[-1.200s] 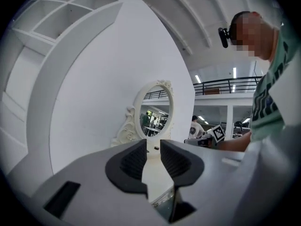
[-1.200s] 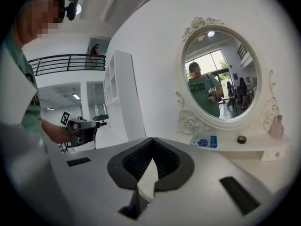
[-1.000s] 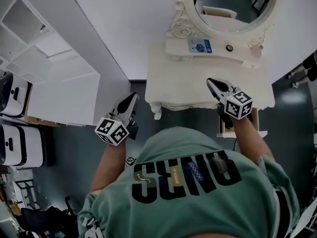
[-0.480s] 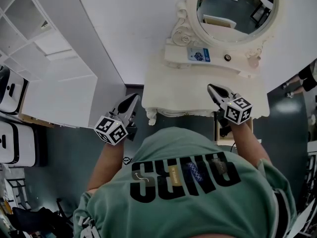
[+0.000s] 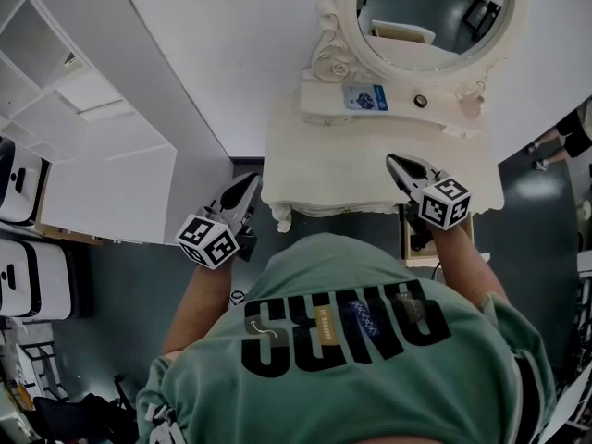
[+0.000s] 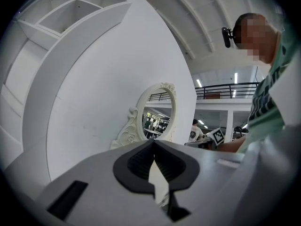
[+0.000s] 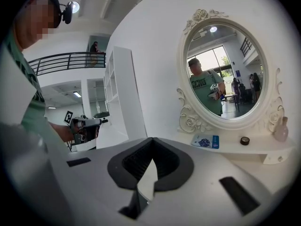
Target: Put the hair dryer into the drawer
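No hair dryer shows in any view. My left gripper [image 5: 251,181] hangs shut and empty just off the front left corner of the cream dressing table [image 5: 342,160]; in the left gripper view its jaws [image 6: 153,143] meet at the tip and point past the oval mirror [image 6: 159,111]. My right gripper [image 5: 393,161] is over the table's front right part, shut with nothing in it [image 7: 152,141]. Below that hand a wooden-edged drawer [image 5: 409,246] appears pulled out, mostly hidden by the gripper and arm.
On the ledge under the mirror [image 5: 421,12] lie a blue card [image 5: 365,96] and a small dark round thing [image 5: 421,101]; a small bottle [image 7: 281,130] stands at its right end. White shelving [image 5: 88,128] stands to the left, with dark floor between it and the table.
The head view has shifted slightly, and the table's front left corner now lies a little closer to my left gripper. Both grippers stay shut and empty.
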